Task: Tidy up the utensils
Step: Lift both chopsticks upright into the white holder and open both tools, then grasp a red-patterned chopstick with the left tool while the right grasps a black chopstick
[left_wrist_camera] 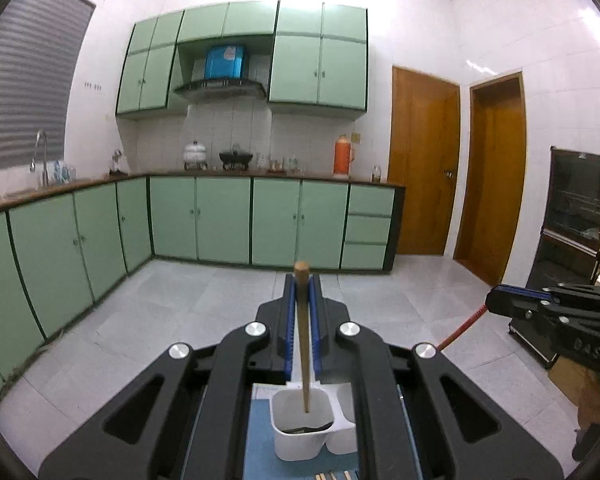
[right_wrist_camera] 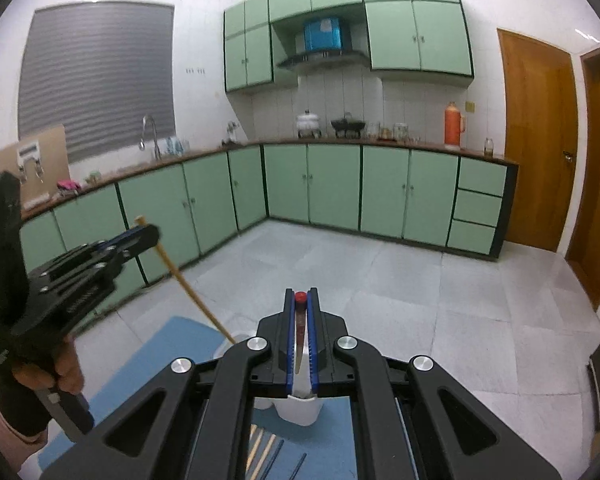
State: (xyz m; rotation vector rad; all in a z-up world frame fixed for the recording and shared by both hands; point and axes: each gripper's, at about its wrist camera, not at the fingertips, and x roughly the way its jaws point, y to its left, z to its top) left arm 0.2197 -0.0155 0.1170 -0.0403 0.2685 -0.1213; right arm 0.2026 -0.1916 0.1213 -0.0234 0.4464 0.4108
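My left gripper (left_wrist_camera: 303,280) pinches a wooden chopstick (left_wrist_camera: 305,360); my right gripper (right_wrist_camera: 300,300) pinches a red-capped utensil (right_wrist_camera: 299,332). I lower each plumb (no swing) into the white holder (left_wrist_camera: 300,436).

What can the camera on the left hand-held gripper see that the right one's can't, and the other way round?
Only the left view: a dark glass-fronted cabinet and two doors.
Only the right view: the person's hand and the window blind whole.
Both: green cupboards, orange flask, white holder, blue mat, and both hand-held grippers, left on a wooden stick, right on a red-tipped utensil.

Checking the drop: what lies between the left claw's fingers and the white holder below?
Only the wooden utensil the left claw grips, reaching into the white holder, per the left wrist view.
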